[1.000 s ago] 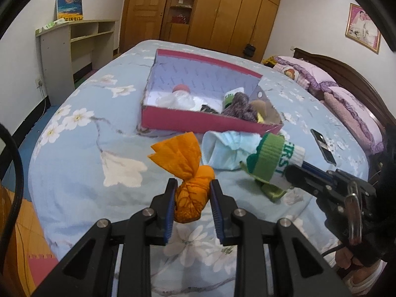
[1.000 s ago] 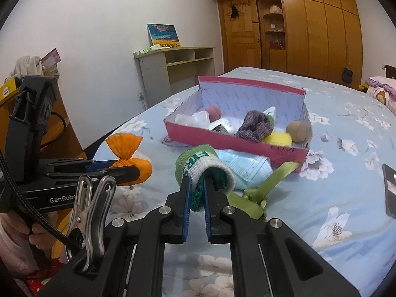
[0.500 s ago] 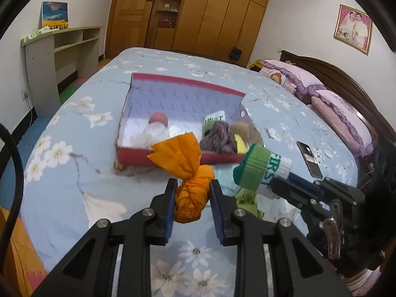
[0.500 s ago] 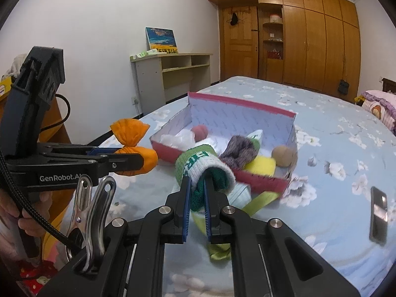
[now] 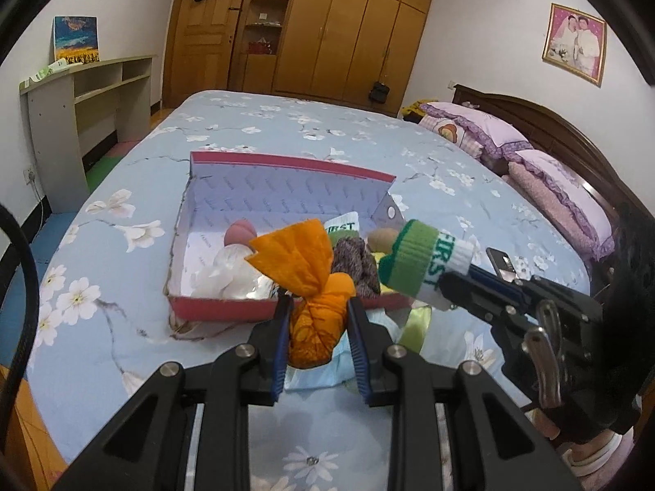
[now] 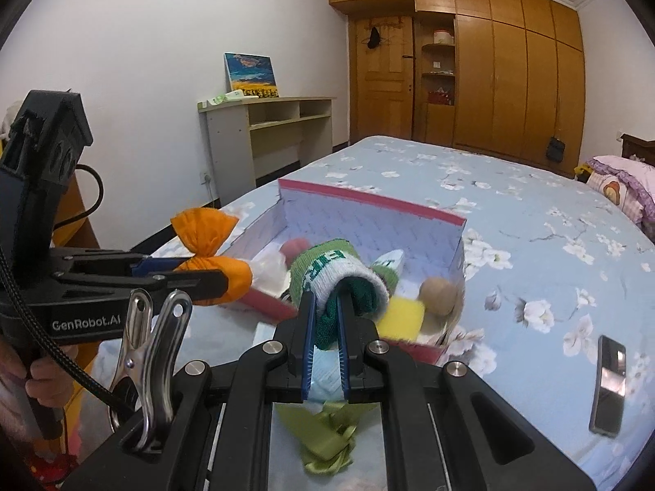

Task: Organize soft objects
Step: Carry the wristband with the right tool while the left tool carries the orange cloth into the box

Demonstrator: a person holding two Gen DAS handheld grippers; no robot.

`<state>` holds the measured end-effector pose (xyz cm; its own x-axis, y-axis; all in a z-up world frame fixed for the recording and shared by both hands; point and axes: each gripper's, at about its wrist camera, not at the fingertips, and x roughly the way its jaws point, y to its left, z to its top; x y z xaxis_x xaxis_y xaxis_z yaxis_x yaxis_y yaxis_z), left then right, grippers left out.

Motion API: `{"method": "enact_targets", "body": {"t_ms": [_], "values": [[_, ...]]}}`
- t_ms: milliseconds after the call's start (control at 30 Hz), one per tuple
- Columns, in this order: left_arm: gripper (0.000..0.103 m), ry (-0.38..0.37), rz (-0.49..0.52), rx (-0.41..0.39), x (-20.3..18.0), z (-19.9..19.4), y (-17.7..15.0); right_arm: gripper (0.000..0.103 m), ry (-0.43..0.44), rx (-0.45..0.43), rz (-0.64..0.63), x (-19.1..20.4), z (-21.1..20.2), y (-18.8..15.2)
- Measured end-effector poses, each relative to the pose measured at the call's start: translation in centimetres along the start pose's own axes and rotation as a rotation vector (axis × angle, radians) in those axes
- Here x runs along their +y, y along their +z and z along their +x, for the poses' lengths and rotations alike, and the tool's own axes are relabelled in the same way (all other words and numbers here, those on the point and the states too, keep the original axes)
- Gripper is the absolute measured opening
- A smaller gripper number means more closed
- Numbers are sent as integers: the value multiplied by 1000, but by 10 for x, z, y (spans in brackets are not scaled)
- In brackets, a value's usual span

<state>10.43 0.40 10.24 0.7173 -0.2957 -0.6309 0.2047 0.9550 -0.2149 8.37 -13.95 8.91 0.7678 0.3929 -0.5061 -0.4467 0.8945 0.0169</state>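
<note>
Orange cloth bundle [image 5: 317,315] sits clamped between my left gripper [image 5: 317,329] pads, jaws only partly apart, its flared top poking up in front of the red box [image 5: 223,310]. My right gripper [image 6: 326,333] is pinched nearly closed on the green-and-white sock [image 6: 339,282], held off the bed [image 5: 102,327]. Both loads hang just short of the box's near wall; inside it I see a pink ball [image 5: 240,233], crumpled clear plastic [image 5: 223,274], a purple knit piece [image 5: 354,264], a yellow sponge [image 6: 403,319] and a tan ball [image 6: 438,296]. Far left corner of the box looks open. 1 phone [image 6: 610,384] lies on the bedspread, right of the box.
</note>
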Motion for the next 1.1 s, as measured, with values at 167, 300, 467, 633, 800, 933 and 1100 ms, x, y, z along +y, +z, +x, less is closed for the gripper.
{"method": "enact_targets", "body": {"t_ms": [167, 300, 467, 633, 800, 933, 1100], "values": [[27, -5, 1, 1, 1, 12, 10, 11, -11, 8, 12, -9, 13, 9], [27, 0, 9, 17, 2, 25, 13, 11, -16, 15, 25, -17, 23, 14], [27, -8, 7, 34, 3, 41, 19, 11, -26, 16, 41, -27, 35, 22], [27, -4, 17, 45, 1, 56, 24, 11, -38, 24, 56, -40, 50, 27], [27, -3, 13, 45, 1, 68, 26, 11, -46, 29, 69, -49, 60, 28], [27, -7, 6, 50, 3, 78, 25, 11, -53, 27, 72, -53, 65, 32], [27, 2, 0, 58, 6, 90, 24, 11, -67, 26, 66, -56, 73, 35]]}}
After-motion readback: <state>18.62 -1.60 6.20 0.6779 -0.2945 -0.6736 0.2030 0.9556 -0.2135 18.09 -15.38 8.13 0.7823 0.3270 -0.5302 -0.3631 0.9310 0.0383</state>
